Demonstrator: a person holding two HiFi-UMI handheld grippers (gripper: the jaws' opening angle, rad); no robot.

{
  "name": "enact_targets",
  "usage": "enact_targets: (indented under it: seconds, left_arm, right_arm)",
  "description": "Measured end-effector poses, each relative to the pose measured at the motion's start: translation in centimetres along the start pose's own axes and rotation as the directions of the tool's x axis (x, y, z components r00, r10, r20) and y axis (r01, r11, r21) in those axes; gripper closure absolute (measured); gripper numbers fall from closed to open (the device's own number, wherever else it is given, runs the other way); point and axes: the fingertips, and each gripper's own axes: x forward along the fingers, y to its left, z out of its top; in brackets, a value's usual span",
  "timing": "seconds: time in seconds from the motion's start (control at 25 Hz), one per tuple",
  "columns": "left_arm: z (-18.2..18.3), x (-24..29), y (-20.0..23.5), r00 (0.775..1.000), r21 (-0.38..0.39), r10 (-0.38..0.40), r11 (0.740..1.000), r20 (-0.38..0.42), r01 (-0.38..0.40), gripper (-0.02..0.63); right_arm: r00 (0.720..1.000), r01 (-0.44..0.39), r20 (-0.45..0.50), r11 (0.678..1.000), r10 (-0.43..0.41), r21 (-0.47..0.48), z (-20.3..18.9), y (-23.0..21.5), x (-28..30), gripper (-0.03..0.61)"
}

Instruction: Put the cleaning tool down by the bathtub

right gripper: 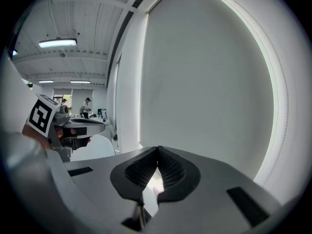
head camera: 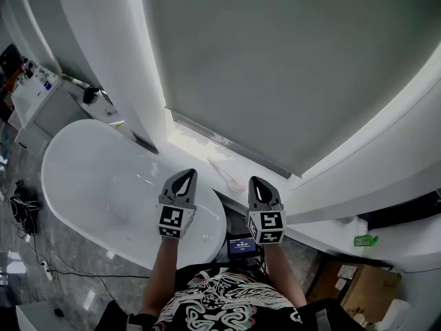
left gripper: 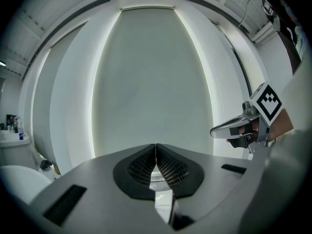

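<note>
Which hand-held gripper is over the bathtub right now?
The left hand-held gripper: in the head view it overlaps the white bathtub, while the right hand-held gripper sits past its rim.

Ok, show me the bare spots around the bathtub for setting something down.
The ledge between the bathtub and the blind is bare left of the pale long tool. The floor left of the tub is cluttered with cables.

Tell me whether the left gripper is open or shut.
Shut. The left gripper shows its jaw tips touching in its own view, with nothing held between them.
</note>
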Motion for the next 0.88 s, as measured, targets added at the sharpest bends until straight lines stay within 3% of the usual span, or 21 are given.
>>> enact_targets:
  seconds: [0.88]
  left_arm:
    - [1.9, -1.7, -0.1, 0.999, 0.023, -0.011, 1.000, 0.046, 0.010, 0.597]
  right_arm:
    - [0.998, 0.058, 0.036, 0.997, -0.060, 0.055, 1.3, -0.5, -2.6, 0.551]
